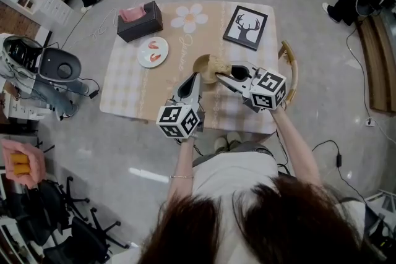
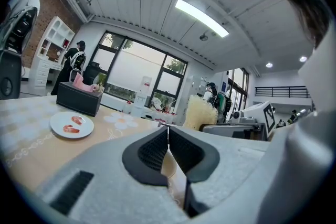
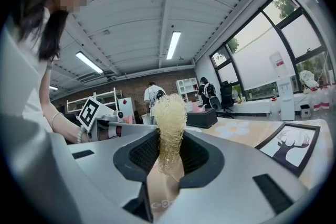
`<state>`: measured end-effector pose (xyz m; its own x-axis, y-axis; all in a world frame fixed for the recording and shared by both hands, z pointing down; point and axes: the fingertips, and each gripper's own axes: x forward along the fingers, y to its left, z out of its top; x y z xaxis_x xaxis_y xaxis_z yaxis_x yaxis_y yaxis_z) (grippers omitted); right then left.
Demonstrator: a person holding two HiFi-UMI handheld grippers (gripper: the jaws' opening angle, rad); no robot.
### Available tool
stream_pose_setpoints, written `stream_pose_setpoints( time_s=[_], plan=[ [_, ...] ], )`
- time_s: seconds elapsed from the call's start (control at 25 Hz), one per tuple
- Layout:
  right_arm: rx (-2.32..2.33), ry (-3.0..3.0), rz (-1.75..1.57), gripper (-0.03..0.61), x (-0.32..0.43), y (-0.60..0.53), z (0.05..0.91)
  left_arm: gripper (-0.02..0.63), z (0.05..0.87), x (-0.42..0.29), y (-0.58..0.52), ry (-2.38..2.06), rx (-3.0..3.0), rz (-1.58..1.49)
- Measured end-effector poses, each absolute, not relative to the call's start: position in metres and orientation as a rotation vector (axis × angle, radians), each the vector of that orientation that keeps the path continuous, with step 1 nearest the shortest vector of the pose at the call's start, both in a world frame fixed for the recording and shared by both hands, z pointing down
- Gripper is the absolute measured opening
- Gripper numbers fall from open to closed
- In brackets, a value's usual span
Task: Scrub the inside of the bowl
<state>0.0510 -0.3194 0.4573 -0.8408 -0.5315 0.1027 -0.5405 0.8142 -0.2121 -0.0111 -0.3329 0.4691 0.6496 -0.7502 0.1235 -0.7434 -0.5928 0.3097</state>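
Head view: the bowl (image 1: 202, 67), tan and round, sits near the middle of the frame on the table (image 1: 130, 93) with its checked cloth. The left gripper (image 1: 197, 78) reaches up from below to the bowl's lower rim. In the left gripper view its jaws are all but together, with only a thin pale edge of the bowl pinched between the pads. The right gripper (image 1: 224, 76) comes in from the right. Its jaws are clamped on a pale, fibrous scrubber (image 1: 221, 63) (a loofah-like tuft), which pokes out past the pads in the right gripper view. The tuft overlaps the bowl's right side; whether it touches the inner wall I cannot tell. Left of the bowl lies a white plate (image 1: 153, 51) with pink pieces on it. A dark tissue box (image 1: 140, 21) stands at upper left of the table and a framed deer picture (image 1: 245, 27) at upper right.
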Motion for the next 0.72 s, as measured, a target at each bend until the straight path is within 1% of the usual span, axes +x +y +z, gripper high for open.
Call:
stream_pose_setpoints(
  time_s=[0.72],
  plan=[
    [0.860,-2.951,0.364,0.095,0.0473,-0.3195,0.4559,0.018,0.4682,-0.0176,-0.3337,-1.219,2.525,-0.028]
  ],
)
